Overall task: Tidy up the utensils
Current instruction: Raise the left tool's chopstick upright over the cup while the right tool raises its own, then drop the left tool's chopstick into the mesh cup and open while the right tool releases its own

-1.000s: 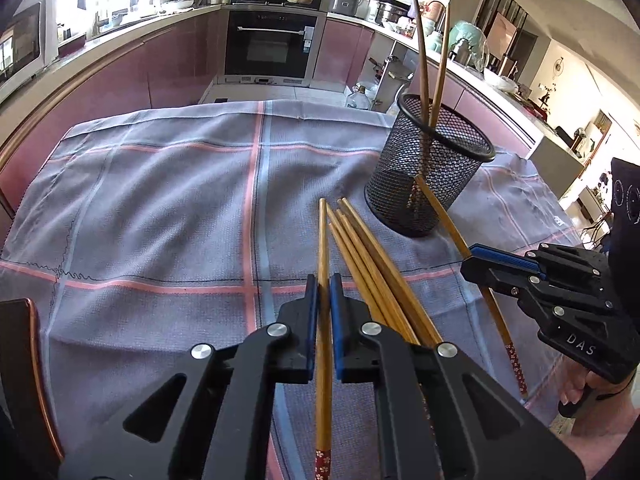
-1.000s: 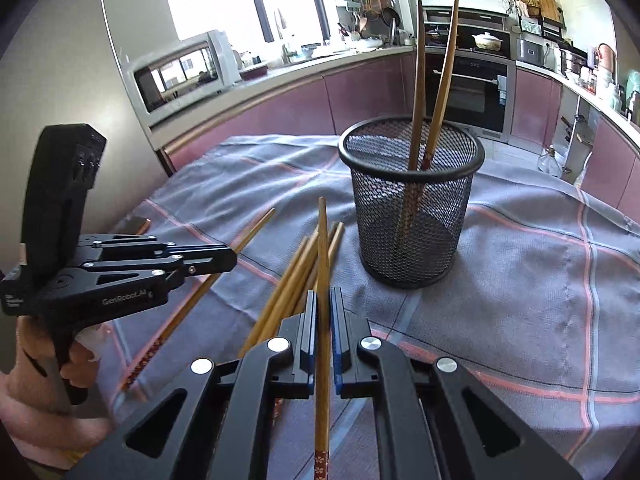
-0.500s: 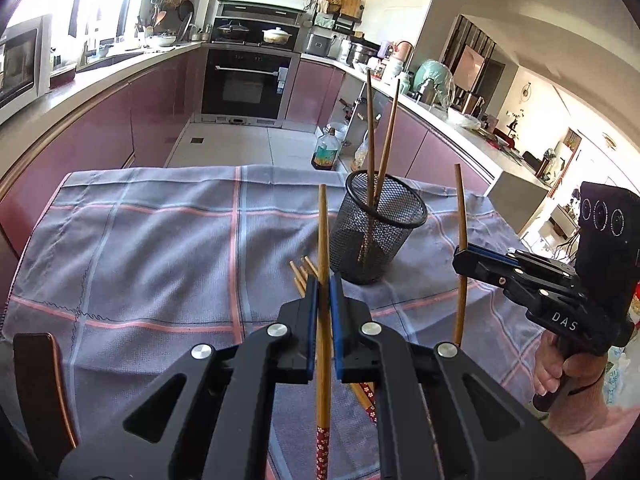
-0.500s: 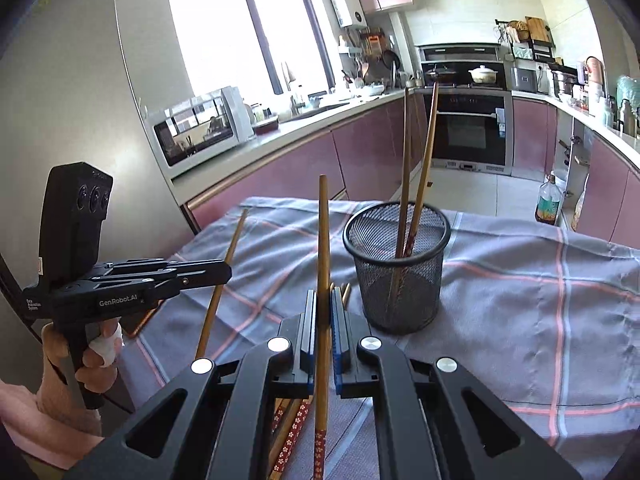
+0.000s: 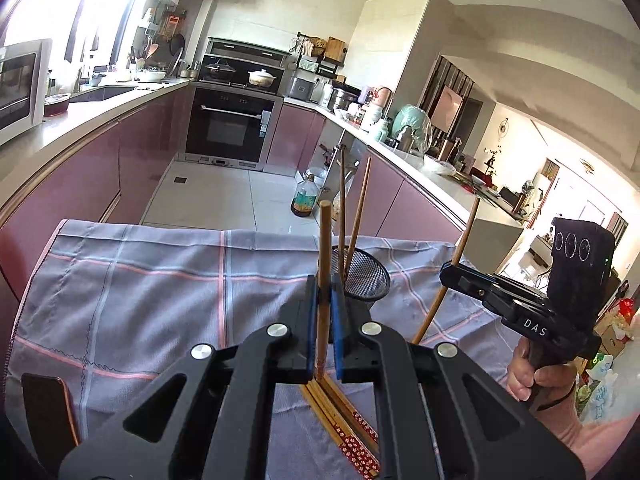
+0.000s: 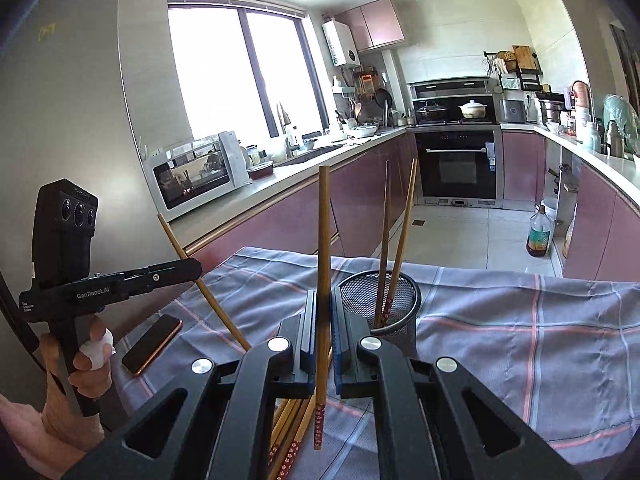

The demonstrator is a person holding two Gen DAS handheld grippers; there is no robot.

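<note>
Our left gripper (image 5: 323, 308) is squeezed tight on one chopstick (image 5: 324, 264), held almost straight up. Our right gripper (image 6: 323, 320) is squeezed on another chopstick (image 6: 322, 264), also standing up. Both are lifted above the checked cloth (image 6: 520, 320). The black mesh cup (image 6: 394, 304) stands just ahead with two chopsticks inside. More chopsticks (image 5: 344, 420) lie on the cloth under the grippers.

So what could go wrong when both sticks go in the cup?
The mesh cup has a small mouth and already holds two chopsticks, so a new one might bump them. The left gripper and right gripper each pinch one chopstick mid-shaft; it could swivel and miss.
</note>
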